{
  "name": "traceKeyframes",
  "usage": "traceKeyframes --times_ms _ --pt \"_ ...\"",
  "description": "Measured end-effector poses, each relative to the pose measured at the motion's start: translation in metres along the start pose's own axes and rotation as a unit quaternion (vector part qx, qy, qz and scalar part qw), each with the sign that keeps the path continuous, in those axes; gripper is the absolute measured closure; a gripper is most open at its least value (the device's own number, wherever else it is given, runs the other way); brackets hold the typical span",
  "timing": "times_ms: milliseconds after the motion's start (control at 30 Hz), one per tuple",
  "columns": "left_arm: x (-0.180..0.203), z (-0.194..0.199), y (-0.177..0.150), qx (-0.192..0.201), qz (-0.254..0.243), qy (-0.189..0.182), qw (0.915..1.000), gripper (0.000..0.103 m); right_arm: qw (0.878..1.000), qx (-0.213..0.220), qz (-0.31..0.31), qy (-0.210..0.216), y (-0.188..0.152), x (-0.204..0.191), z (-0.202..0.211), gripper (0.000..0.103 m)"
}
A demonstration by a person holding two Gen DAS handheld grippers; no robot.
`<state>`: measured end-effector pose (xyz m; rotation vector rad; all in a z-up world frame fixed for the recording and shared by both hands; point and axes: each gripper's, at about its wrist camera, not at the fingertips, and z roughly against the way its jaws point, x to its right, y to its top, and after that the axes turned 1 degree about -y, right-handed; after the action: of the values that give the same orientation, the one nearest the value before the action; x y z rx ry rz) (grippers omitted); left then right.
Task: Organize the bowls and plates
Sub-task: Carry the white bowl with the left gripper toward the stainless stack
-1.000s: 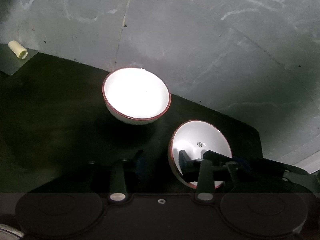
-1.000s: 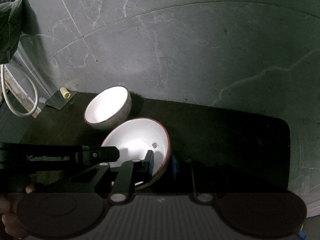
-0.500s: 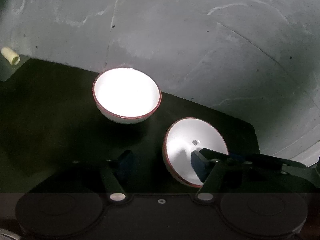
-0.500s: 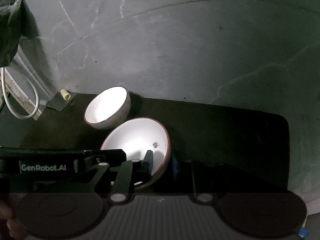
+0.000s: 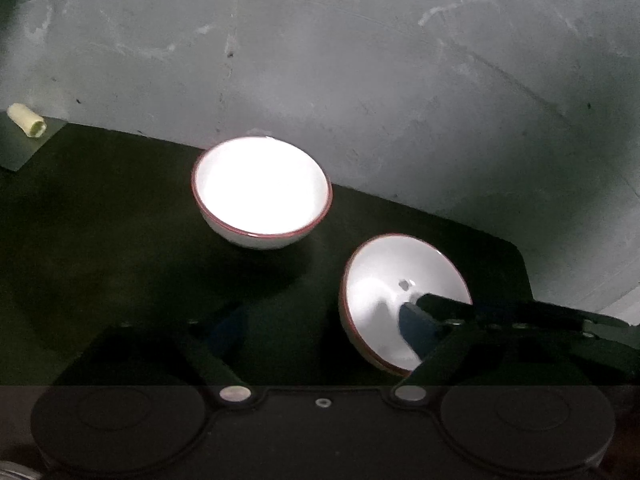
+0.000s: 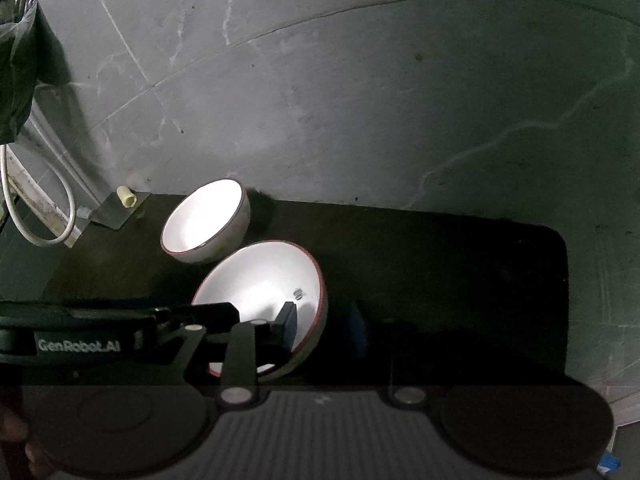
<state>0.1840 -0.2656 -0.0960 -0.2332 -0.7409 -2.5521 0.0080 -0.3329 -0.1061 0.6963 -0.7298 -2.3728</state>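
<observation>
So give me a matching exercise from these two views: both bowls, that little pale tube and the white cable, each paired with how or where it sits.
Things:
1. far bowl
2. near bowl
3. pale tube
4. white cable

States:
A. loops off the dark mat, at the far left
B. tipped up on its side
C. stands upright on the mat
D. lies on a grey sheet at the mat's corner

Pairs: 1-C, 2-B, 3-D, 4-A
</observation>
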Motion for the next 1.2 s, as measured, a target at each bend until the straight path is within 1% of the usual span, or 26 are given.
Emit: traceKeyframes --times_ms 67,100,133,167,200,267,333,567,633,733,900,967,1100,1200 --pt "0.002 -0.002 -0.001 -0.002 -0.003 -0.003 1.0000 0.042 1.000 -0.001 0.002 0.001 0.000 -0.001 -0.001 0.069" --pt "0.002 0.001 -0.002 -0.005 -0.006 -0.006 1.0000 0.047 1.000 -0.002 0.004 0.000 0.000 -0.002 -0.001 0.073" --pt "0.003 0.001 -0.002 -0.008 -0.008 -0.009 0.9999 0.058 1.000 -0.002 0.004 0.001 0.000 -0.003 -0.001 0.074" --pt "0.004 0.001 -0.002 -0.010 -0.008 -0.011 0.9999 0.065 1.000 -0.003 0.003 0.005 0.000 -0.003 -0.001 0.077" --pt "0.004 0.001 -0.002 -0.013 -0.007 -0.014 0.9998 0.068 1.000 -0.003 0.002 0.006 0.000 -0.003 0.000 0.080" --pt "0.006 0.001 -0.002 -0.016 -0.004 -0.022 0.9996 0.078 1.000 -0.004 0.003 0.008 0.000 -0.005 0.000 0.083" --pt "0.006 0.003 -0.004 -0.017 0.000 -0.029 0.9994 0.083 1.000 -0.005 0.003 0.005 -0.001 -0.006 0.001 0.083" --pt "0.004 0.005 -0.008 -0.023 0.025 -0.038 0.9987 0.088 1.000 -0.006 -0.014 0.002 -0.008 -0.007 0.008 0.084" --pt "0.004 0.005 -0.009 -0.029 0.031 -0.041 0.9983 0.090 1.000 -0.007 -0.017 -0.001 -0.010 -0.008 0.012 0.085" --pt "0.002 0.008 -0.012 -0.035 0.045 -0.052 0.9970 0.090 1.000 -0.004 -0.025 0.000 -0.013 -0.007 0.022 0.089" --pt "0.001 0.027 -0.017 -0.038 0.054 -0.073 0.9951 0.090 1.000 0.003 -0.030 0.004 -0.020 -0.012 0.045 0.089" --pt "0.000 0.036 -0.018 -0.038 0.057 -0.088 0.9938 0.090 0.999 0.007 -0.032 0.008 -0.025 -0.014 0.058 0.089" --pt "-0.003 0.061 -0.030 -0.045 0.057 -0.115 0.9907 0.090 0.999 0.010 -0.047 0.022 -0.037 -0.019 0.085 0.089" --pt "-0.002 0.077 -0.041 -0.053 0.048 -0.124 0.9897 0.090 0.998 0.008 -0.057 0.027 -0.049 -0.024 0.104 0.089"
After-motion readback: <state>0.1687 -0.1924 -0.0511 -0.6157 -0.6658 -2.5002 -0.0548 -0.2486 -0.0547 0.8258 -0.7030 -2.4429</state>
